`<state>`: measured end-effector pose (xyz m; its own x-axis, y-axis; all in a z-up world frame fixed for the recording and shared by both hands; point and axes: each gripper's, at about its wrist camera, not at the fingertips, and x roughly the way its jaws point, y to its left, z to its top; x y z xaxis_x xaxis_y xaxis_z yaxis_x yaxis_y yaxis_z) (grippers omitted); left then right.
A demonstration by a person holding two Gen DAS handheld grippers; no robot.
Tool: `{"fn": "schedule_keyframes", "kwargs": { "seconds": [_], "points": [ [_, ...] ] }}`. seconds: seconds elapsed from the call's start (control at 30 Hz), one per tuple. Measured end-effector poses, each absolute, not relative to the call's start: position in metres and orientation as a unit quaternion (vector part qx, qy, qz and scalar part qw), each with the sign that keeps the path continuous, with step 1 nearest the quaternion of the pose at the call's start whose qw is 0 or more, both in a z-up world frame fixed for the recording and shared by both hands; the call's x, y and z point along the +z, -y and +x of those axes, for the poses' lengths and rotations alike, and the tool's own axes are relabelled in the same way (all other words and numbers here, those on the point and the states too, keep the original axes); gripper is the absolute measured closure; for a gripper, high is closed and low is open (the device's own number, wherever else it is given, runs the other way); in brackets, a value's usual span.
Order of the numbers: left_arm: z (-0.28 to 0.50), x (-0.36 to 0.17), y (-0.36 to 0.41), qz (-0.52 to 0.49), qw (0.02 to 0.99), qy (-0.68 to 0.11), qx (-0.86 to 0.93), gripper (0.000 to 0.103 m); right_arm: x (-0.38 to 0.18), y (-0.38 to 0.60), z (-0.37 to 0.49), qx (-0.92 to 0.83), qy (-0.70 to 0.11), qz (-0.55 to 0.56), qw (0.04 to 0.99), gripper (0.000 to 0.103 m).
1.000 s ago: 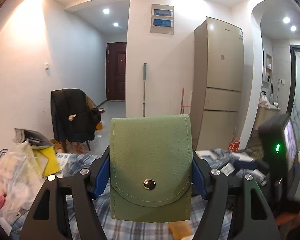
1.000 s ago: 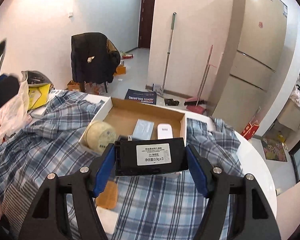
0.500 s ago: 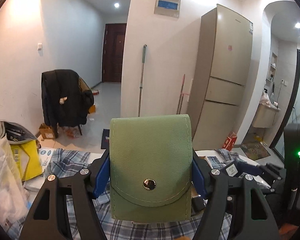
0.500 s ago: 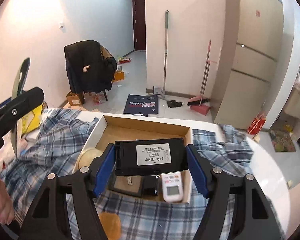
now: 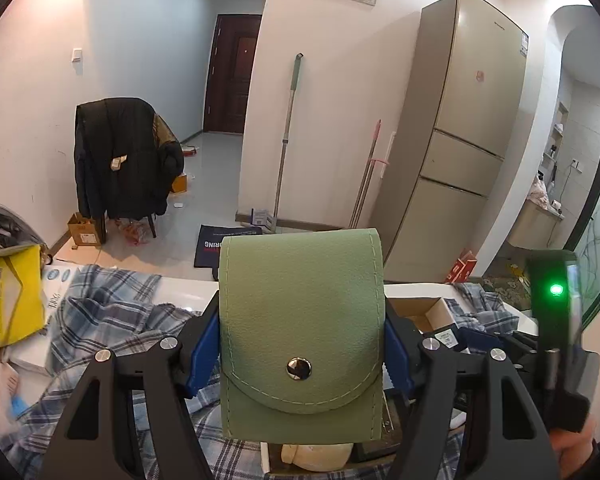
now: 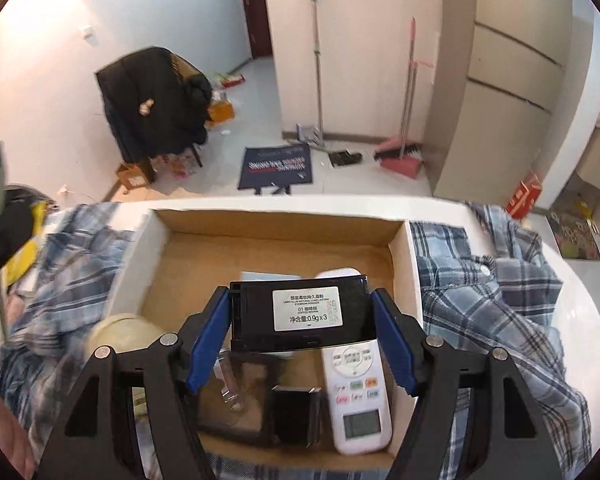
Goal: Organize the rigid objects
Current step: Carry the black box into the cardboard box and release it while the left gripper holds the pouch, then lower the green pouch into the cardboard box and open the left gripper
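Observation:
My left gripper (image 5: 302,336) is shut on a green pouch (image 5: 300,320) with a metal snap, held upright above the table. In the right wrist view my right gripper (image 6: 300,330) is shut on a black case (image 6: 300,316) with a white label, hanging over an open cardboard box (image 6: 398,248). Inside the box lie a white remote (image 6: 356,384), a dark framed tray (image 6: 240,400), a small black box (image 6: 296,412) and a pale card (image 6: 268,276). A cream tape roll (image 6: 124,334) leans at the box's left wall. The other gripper shows at the left wrist view's right edge.
A blue plaid shirt (image 6: 496,300) covers the white table (image 6: 580,320) on both sides of the box. A yellow bag (image 5: 12,296) sits at the table's left. Beyond stand a chair with a black jacket (image 6: 156,100), a mop, a pink dustpan (image 6: 400,160) and a fridge (image 5: 468,128).
Both grippers have moved forward and down over the table with their objects still held. The right one now hangs over the box, which fills more of its view.

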<state>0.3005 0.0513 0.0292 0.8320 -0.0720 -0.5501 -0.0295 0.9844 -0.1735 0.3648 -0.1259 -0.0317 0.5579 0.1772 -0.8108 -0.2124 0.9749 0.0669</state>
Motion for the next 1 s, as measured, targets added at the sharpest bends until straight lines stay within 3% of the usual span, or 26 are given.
{"fn": "schedule_keyframes", "kwargs": {
  "seconds": [0.5,0.63,0.83,1.0],
  "points": [
    [0.305,0.023,-0.043,-0.062,0.956,-0.287,0.006,0.032,-0.066,0.135,0.373,0.092,-0.477,-0.041,0.873,0.034],
    [0.305,0.022,-0.039,-0.053,0.956,-0.287,0.000,0.032,-0.060,0.145,0.370,0.100,-0.465,-0.023,0.879,0.014],
    [0.301,0.024,-0.032,-0.055,0.960,-0.273,0.009,0.032,-0.026,0.154,0.350,0.107,-0.405,-0.039,0.907,0.013],
    [0.306,0.026,-0.027,-0.055,0.955,-0.292,-0.002,0.032,0.012,0.183,0.324,0.081,-0.326,-0.051,0.940,0.003]
  ]
}}
